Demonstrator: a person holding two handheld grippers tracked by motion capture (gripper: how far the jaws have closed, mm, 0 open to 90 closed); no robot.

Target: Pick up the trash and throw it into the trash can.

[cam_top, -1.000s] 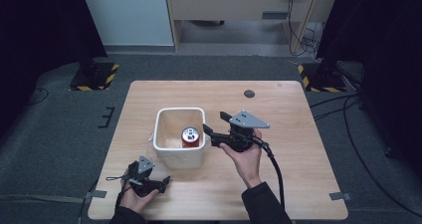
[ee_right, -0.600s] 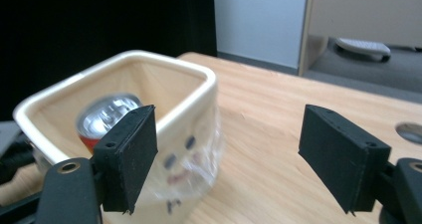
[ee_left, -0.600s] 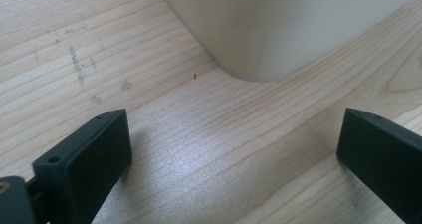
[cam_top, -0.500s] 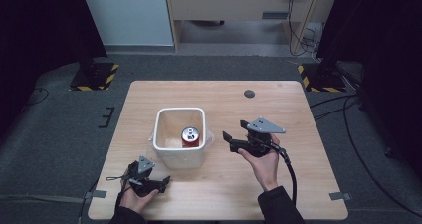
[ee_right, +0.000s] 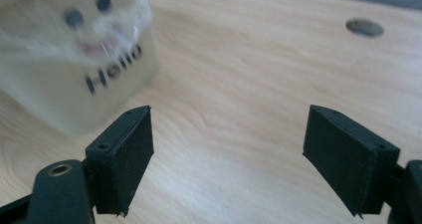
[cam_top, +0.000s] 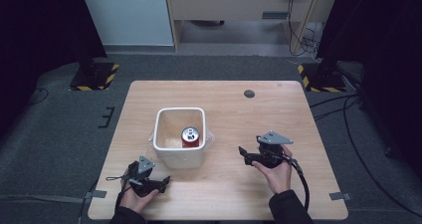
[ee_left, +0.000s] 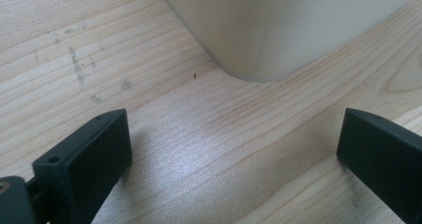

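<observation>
1. The left gripper (cam_top: 161, 182) rests low on the wooden table (cam_top: 229, 104), just in front of the near left corner of the white bin (cam_top: 179, 157). In the left gripper view its two black jaws stand wide apart, with only bare wood between them. It holds nothing.

2. The white bin stands upright near the middle of the table. Its walls look like thin, smooth plastic, so I judge it light and a little flexible. It would slide easily if it is pushed.

3. The red can (cam_top: 190, 136) stands upright inside the bin, against its right wall, with the silver top facing up. It is probably a thin metal drink can: light, smooth and round, so it can slip or get a dent under a hard squeeze. The best hold is across the upper part of its side, reached from above, with gentle pressure.

4. The right gripper (cam_top: 243, 152) is to the right of the bin, apart from it, with the tips pointing towards the bin. Its jaws have just been opening and now stand wide, with nothing between them.
</observation>
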